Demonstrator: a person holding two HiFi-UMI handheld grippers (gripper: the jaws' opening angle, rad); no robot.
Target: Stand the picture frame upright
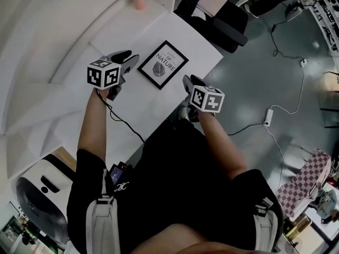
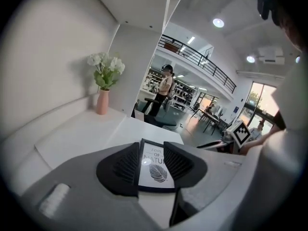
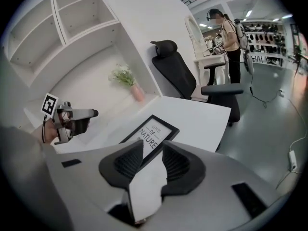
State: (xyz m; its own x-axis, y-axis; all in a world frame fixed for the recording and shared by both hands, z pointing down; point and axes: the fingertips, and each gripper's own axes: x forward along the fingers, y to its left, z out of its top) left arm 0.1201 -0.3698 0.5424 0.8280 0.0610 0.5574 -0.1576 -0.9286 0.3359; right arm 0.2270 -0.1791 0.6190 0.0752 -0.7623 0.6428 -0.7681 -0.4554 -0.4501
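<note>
The picture frame lies flat, face up, on the white counter, nearer its front edge than its back. The left claw hovers just beside the frame's left side, jaws spread, gripping nothing. The right claw hangs at the front edge near the frame, likewise released and empty. A pink vase stands at the counter's far back corner.

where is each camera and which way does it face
Head view: on the head, facing steeply down at table and flat picture frame; arms, left gripper, right gripper show.
Left gripper view: on that gripper, along its open jaws toward frame and vase; right gripper at right.
Right gripper view: likewise, toward frame and chair; left gripper at left.
All share the frame.
</note>
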